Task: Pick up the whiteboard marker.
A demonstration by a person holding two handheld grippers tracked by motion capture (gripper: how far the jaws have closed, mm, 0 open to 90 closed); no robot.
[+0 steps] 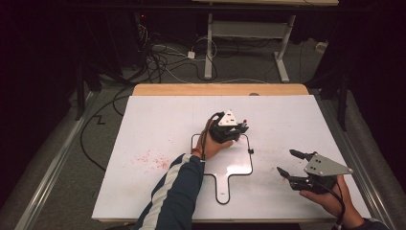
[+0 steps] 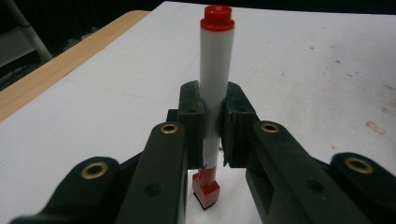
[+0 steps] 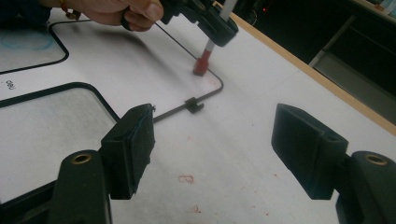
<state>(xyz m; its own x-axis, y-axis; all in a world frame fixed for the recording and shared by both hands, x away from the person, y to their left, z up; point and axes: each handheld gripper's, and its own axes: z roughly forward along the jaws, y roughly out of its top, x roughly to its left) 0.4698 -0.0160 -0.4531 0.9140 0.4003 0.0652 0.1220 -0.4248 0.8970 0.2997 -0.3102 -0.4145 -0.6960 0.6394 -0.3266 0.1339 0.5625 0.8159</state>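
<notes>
Nearest us, the right gripper (image 1: 288, 162) hovers at the near right of the bench (image 1: 143, 124), fingers (image 3: 133, 147) spread wide, holding nothing. Just beyond it, at mid-bench, lies the small handled whiteboard (image 1: 229, 182) with its black rim. Farther on, the left gripper (image 1: 238, 132) has its fingers (image 2: 191, 116) clamped tight on a red marker (image 2: 215, 70), red end down at the whiteboard's far right corner. The board looks almost blank there, so by my reckoning the marking is barely begun. Red specks dot the bench to the left.
</notes>
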